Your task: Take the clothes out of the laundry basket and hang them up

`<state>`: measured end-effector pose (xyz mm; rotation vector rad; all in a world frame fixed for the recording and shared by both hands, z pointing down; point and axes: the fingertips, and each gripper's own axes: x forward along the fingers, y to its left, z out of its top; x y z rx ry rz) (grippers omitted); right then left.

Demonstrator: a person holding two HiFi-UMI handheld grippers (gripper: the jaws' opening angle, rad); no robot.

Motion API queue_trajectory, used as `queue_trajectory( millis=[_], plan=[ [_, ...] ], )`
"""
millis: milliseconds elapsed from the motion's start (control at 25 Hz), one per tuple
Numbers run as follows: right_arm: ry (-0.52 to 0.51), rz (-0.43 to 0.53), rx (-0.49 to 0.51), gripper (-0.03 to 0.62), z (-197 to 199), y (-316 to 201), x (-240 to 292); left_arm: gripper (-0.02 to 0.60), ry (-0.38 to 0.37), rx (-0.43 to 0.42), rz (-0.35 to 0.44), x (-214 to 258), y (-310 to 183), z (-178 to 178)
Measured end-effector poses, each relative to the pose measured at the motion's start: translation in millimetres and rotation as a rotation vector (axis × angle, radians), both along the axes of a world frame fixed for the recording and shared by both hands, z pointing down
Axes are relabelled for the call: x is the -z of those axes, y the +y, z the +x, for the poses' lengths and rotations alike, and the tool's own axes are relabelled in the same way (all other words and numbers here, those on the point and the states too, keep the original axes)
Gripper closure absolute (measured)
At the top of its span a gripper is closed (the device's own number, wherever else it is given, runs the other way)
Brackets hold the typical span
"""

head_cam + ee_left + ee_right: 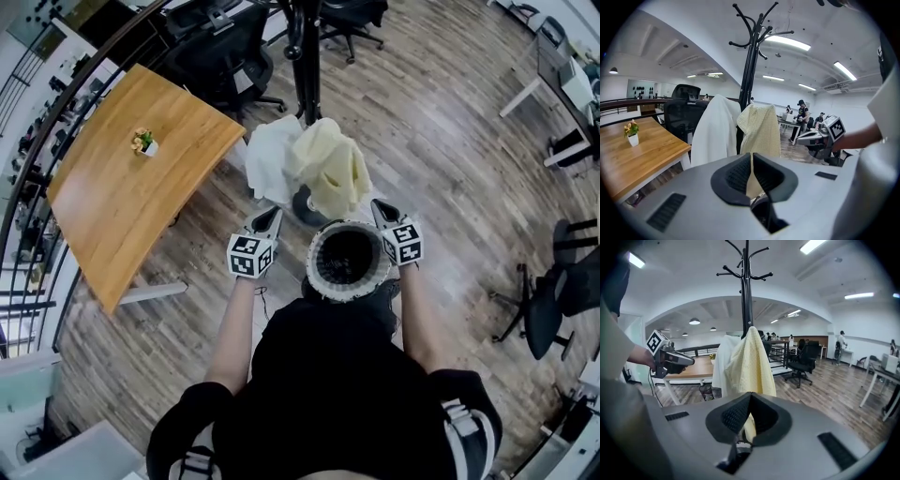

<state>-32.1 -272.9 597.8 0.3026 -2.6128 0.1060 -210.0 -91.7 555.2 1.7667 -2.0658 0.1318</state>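
1. Hanging on the black metal coat stand (305, 56) are two pieces: a white garment (270, 159) of plain cloth and, touching it on its right, a pale yellow garment (330, 169) of textured cloth. Both drape from the upper part of the pole, so I count those two as done.

2. My left gripper (751, 171) has its jaws drawn together to a hairline slit. Nothing is pinched there; the yellow showing through the slit is the hung garment beyond.

3. My right gripper (749, 413) is fully closed and carries nothing either. Its view also looks across at the yellow garment, which hangs clear of the pads.

4. The round laundry basket (349, 293) with a pale woven rim sits directly in front of me, between my two grippers and just short of the stand's foot. Its inside reads as a dark hollow in the head view. I cannot tell whether a dark piece lies at the bottom or it is bare.

5. My judgement is that the task is near its end or finished. If anything is left, it is whatever that dark hollow hides, and I would have to open a gripper and reach down into the basket to find out.

6. The light wooden table (131, 197) to my left holds no clothes.
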Motion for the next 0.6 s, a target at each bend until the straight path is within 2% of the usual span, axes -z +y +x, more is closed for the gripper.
queue_trajectory(
  millis=[360,600],
  plan=[
    [0.001,0.025,0.074,0.588,0,22,10,0.548,-0.007,0.023,0.033,14,7,11],
    [-0.011,0.017,0.118,0.588,4,26,17,0.548,-0.014,0.060,0.026,19,16,27]
  ],
)
